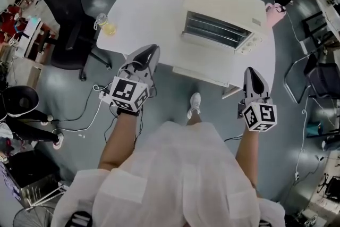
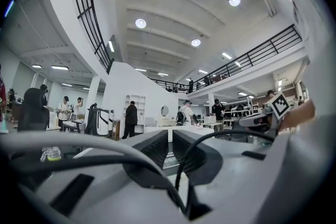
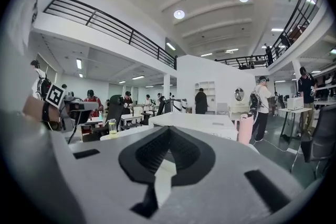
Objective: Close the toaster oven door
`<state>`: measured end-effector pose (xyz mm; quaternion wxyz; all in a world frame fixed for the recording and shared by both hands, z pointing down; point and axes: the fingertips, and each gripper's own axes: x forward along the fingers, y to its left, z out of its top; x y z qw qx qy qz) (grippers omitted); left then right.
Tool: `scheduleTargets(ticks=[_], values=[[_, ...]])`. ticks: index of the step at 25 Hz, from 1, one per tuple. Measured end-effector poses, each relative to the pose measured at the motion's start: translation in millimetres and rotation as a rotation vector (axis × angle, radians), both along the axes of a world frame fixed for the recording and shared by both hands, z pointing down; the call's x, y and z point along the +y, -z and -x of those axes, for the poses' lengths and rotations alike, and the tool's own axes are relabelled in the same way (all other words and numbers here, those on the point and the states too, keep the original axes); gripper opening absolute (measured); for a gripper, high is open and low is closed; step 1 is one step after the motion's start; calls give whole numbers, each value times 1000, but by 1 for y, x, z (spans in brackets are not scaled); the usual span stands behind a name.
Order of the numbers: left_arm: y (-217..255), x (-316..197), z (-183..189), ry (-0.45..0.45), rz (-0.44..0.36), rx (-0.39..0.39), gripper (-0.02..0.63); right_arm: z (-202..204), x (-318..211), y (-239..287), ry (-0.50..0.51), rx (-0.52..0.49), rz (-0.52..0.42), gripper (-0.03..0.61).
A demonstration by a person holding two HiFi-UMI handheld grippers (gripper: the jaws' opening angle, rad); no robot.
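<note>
While the toaster oven [image 1: 223,16] sits on the table [image 1: 143,13] with its door [image 1: 204,76] dropped flat past the near edge, I judge the closing not yet begun. I hold the left gripper [image 1: 150,50], fingers a slit apart and empty, and the right gripper [image 1: 254,73], fingers pressed together, short of the door. Open floor lies beneath it.

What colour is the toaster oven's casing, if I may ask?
Cream-white; the toaster oven shows best in the head view.

Large open-plan office hall, a mezzanine with black railings [image 3: 105,21] ran overhead, round ceiling lights [image 2: 140,23] shone, people [image 3: 126,102] stood among desks, a black office chair [image 1: 69,13] flanked a white table [image 1: 143,13], cables [image 1: 87,109] trailed over grey floor [image 1: 175,90]
</note>
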<state>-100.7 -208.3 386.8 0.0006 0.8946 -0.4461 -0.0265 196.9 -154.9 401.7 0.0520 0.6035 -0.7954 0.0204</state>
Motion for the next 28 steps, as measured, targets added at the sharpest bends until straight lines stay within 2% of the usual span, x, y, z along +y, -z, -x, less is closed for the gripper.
scheduleTargets(ticks=[8,15,22,28], values=[[-17,-26,1,22,7,9,20,26,-40,-32,78,133,52,15],[-28,-41,-6,10,15,38,20,56,-65,-75,184,341,125,49],[-42,-48,-16,-2,24,37,20,81,-78,-110,277,450,185,59],[-53,-51,-21,11,22,19,20,96,-79,-150,369,571,253,100]])
